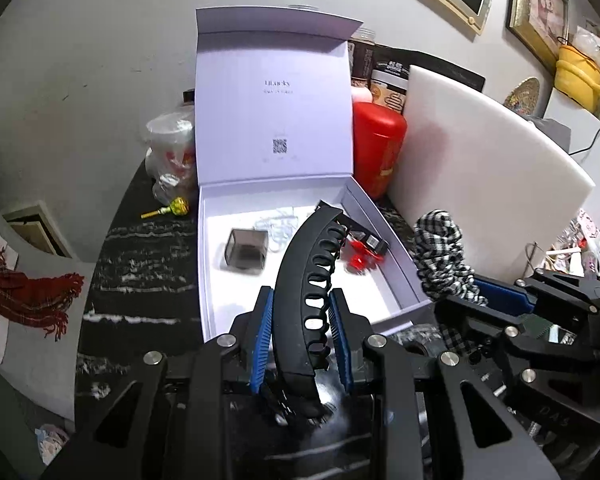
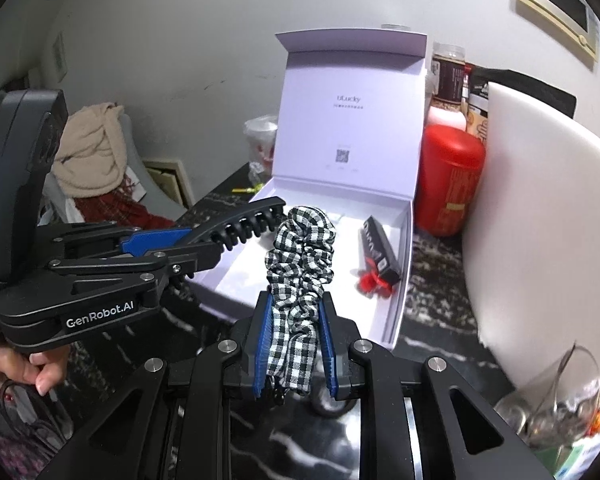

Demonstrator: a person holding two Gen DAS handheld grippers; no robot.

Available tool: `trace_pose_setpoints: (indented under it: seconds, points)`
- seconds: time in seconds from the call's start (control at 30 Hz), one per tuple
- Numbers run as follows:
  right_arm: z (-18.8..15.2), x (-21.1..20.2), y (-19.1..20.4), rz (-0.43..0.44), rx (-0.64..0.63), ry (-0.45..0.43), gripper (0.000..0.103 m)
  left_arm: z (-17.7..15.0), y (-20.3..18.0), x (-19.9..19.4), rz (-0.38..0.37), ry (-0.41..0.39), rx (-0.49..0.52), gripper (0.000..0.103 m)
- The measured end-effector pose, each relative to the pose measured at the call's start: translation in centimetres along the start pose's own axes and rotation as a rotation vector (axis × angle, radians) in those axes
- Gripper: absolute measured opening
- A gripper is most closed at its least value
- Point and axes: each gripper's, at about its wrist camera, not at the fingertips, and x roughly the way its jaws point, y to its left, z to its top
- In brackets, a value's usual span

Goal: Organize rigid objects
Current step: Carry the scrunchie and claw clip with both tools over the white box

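You've got the black hair clip (image 1: 306,300) clenched in the left gripper (image 1: 302,316), blue pads pinching its curved spine near the lower half, toothed end poking out over the open white box (image 1: 216,280). It's stiff plastic, light, smooth, prob slippery, so it could pivot in that narrow pinch; mid-spine is the better hold imo. Right gripper (image 2: 294,332) is squeezing the checked scrunchie (image 2: 300,256), soft fabric, bunched and compressed btw the pads, floppy top hanging free over the box. No fragility there, won't slip much.

Inside the box: a small grey cube (image 1: 246,254), a dark slim case (image 2: 380,252) with a red bit beside it, some clear loops.

Box sits on a dark marbled tabletop (image 1: 140,264), lid upright vs the wall. Red canister (image 1: 378,148) and white board (image 1: 480,168) crowd the right side, so approach from the front.
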Motion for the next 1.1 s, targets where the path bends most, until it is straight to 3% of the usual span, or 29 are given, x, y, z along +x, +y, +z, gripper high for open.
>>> trace_pose_setpoints:
  seconds: [0.8,1.1]
  points:
    - [4.7,5.9,-3.3,-0.017,-0.008,-0.028,0.022,4.9,2.3,6.0,0.035,-0.003,-0.030,0.027]
    - [5.6,8.6,-4.9,-0.017,0.027,-0.009,0.022,5.6,2.7,8.8,0.056,0.030,-0.031,0.027]
